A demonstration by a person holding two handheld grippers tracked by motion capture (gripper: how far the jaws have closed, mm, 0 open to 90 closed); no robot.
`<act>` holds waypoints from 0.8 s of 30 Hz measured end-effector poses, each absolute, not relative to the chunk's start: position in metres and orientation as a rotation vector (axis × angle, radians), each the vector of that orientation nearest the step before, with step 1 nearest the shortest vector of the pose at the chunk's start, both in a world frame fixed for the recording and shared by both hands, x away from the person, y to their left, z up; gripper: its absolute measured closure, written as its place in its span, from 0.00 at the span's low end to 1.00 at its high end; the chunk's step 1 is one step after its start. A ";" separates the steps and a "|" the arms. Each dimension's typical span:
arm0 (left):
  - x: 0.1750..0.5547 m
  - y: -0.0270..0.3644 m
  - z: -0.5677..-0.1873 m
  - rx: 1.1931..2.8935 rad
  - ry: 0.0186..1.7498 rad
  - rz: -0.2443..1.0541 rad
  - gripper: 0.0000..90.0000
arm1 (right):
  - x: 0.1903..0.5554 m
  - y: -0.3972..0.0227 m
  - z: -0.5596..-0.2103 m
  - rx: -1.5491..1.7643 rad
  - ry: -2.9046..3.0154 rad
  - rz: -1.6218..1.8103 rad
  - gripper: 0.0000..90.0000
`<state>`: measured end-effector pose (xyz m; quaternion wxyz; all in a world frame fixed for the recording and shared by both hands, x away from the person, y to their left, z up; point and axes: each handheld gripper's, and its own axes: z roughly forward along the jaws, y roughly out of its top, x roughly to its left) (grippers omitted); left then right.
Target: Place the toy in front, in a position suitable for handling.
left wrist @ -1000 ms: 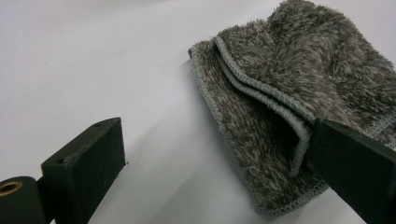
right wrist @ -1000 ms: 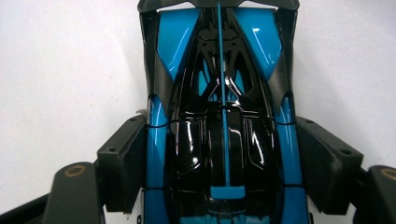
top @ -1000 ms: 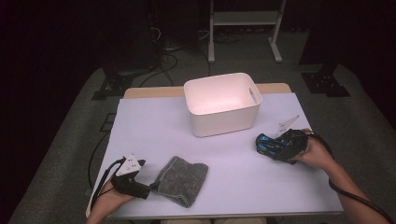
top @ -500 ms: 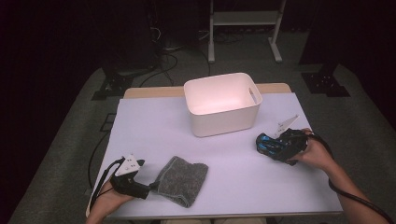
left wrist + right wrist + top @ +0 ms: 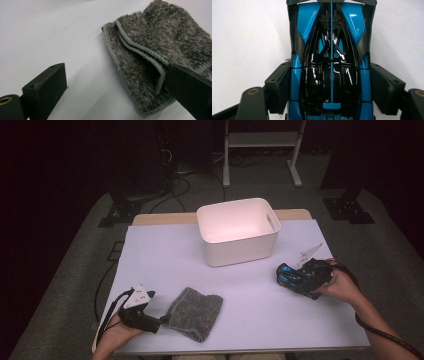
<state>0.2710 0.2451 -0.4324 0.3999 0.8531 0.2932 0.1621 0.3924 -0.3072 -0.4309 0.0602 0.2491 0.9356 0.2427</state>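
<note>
Blue-and-black toy race car (image 5: 329,62) at right side of white tabletop (image 5: 250,310), right of centre, near white plastic bin (image 5: 238,231). Right tool (image 5: 300,279) pinching car by both flanks, pads flat against bodywork. Grey fluffy folded cloth (image 5: 195,312) at near left. Left tool (image 5: 150,320) spread, one jaw over cloth edge, other on bare tabletop.

Black tongs (image 5: 165,319) with grey plates, trailing cables.

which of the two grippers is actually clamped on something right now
The right gripper: its jaws press both sides of the blue and black toy car. The left gripper stands open beside the grey cloth.
</note>
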 end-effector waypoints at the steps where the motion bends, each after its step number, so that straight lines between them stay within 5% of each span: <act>1: 0.271 0.245 -0.432 2.159 0.742 0.410 0.04 | 0.392 -0.307 -0.430 0.749 2.836 0.734 0.28; 15: 0.271 0.246 -0.432 2.155 0.735 0.417 0.04 | 0.375 -0.286 -0.398 0.612 2.873 0.803 0.28; 24: 0.270 0.246 -0.429 2.150 0.728 0.421 0.04 | 0.351 -0.232 -0.380 0.366 2.954 0.853 0.28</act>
